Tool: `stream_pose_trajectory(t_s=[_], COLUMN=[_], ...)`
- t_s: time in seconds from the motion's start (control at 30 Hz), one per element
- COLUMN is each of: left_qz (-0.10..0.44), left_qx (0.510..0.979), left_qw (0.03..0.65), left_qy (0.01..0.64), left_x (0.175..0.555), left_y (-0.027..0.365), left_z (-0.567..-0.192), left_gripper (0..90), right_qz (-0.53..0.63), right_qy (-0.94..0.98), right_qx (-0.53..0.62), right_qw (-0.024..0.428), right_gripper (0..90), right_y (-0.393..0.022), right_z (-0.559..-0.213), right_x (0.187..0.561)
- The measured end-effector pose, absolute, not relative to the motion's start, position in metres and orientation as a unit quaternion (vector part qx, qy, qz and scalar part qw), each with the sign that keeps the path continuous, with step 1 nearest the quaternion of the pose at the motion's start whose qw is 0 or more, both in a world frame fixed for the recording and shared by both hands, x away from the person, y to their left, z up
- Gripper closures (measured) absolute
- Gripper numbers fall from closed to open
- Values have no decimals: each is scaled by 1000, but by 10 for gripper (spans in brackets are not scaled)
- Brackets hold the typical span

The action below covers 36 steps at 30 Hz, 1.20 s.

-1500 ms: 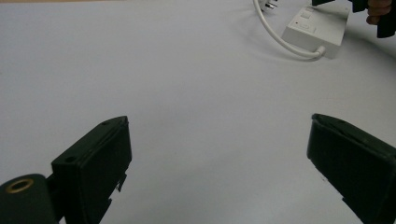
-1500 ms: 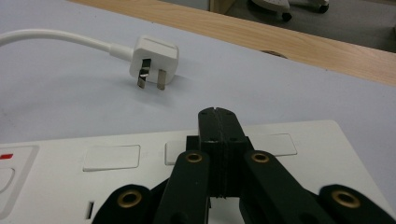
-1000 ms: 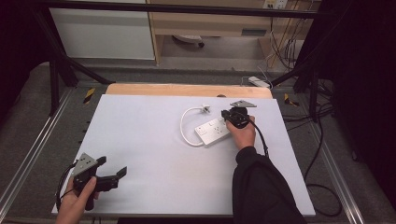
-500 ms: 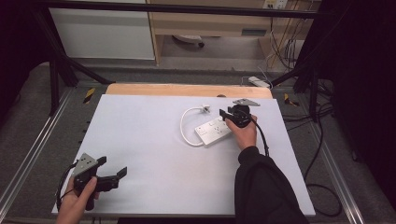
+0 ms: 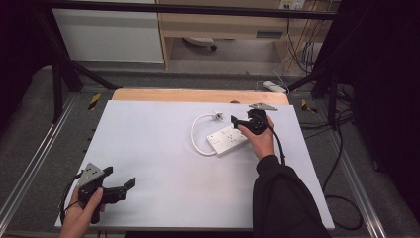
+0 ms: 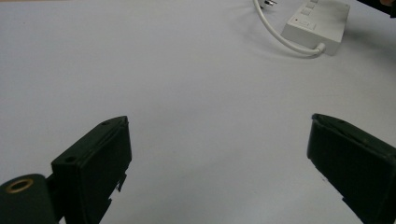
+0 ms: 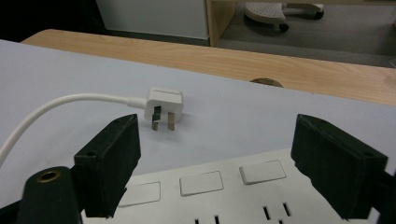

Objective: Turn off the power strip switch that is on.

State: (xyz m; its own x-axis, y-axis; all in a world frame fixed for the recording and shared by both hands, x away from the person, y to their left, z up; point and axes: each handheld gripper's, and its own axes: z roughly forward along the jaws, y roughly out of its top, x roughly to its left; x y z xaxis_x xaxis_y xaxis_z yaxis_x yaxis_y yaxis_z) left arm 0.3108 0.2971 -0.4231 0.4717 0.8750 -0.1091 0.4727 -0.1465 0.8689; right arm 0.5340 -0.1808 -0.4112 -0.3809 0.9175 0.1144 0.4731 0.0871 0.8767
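A white power strip [image 5: 227, 139] lies on the white table top [image 5: 158, 148], right of the middle. Its white cable [image 5: 198, 134] loops left and ends in a white plug [image 5: 217, 117] lying just behind the strip. My right gripper [image 5: 236, 124] hovers open over the strip's far end, jaws pointing at the plug. In the right gripper view the plug [image 7: 162, 105] lies prongs toward me beyond the open right gripper [image 7: 217, 121], with the strip [image 7: 224, 191] right below. My left gripper [image 5: 119, 177] is open at the front left corner, holding nothing; from the left gripper [image 6: 219, 122] the strip [image 6: 322, 23] is far off.
A wooden strip [image 5: 198, 95] runs along the table's far edge, with a round hole [image 7: 266, 82] in it. Metal rails [image 5: 29, 168] flank the table. Cables [image 5: 341, 198] trail on the floor at right. Another power strip [image 5: 275, 87] lies on the floor behind.
The right gripper has edged slightly left over the power strip, toward the plug. The left gripper has stayed put.
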Motion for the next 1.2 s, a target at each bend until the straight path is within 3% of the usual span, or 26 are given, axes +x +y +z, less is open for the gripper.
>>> stream_pose_trajectory(t_s=[0.37, 1.2], left_qz=[220, 220], left_qx=[726, 726], left_qw=[459, 457], left_qy=[462, 464], left_x=[311, 311], left_y=[297, 296], left_z=[-423, -424], left_gripper=[64, 63], right_qz=[461, 492], right_qy=[702, 691], right_qx=[482, 467], right_qw=[250, 249], right_gripper=[35, 39], right_y=[-179, -192], right_z=[-400, -375], right_x=[530, 509])
